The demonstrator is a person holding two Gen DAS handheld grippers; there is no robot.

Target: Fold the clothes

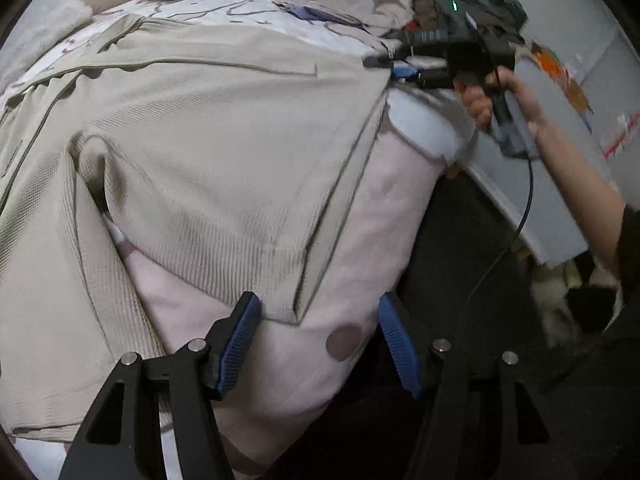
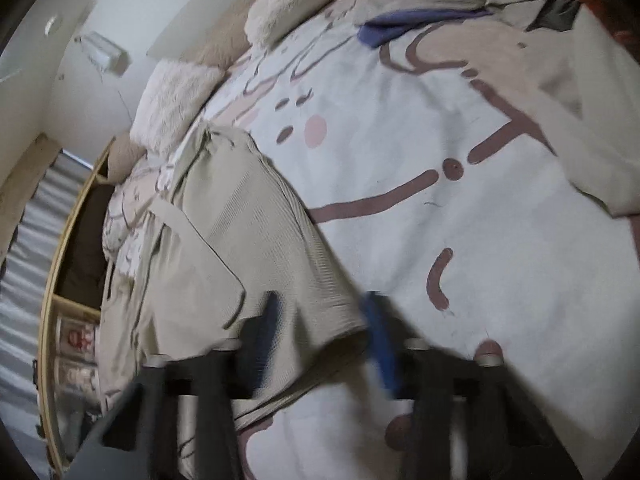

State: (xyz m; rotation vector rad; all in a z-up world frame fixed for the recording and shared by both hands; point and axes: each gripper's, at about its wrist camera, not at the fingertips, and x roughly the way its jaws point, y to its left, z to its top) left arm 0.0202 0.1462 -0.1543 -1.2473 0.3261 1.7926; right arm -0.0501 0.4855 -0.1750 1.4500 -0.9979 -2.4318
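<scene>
A beige waffle-knit garment (image 1: 220,140) lies spread on the bed. In the left wrist view its near corner points between the blue pads (image 1: 240,340) of my left gripper (image 1: 320,344), which stands open just above the cover; neither pad presses the cloth. At the garment's far right corner a hand (image 1: 480,100) holds my right gripper (image 1: 376,62). In the right wrist view, which is blurred, that corner of the garment (image 2: 240,240) lies between the fingers of the right gripper (image 2: 326,332). Its jaws stand apart around the cloth.
The bed cover (image 2: 400,140) is white and pink with brown line drawings. Fluffy pillows (image 2: 176,96) lie at the head. A pile of other clothes (image 1: 384,4) sits at the far side. Dark floor (image 1: 460,240) and a cable (image 1: 520,216) run beside the bed's right edge.
</scene>
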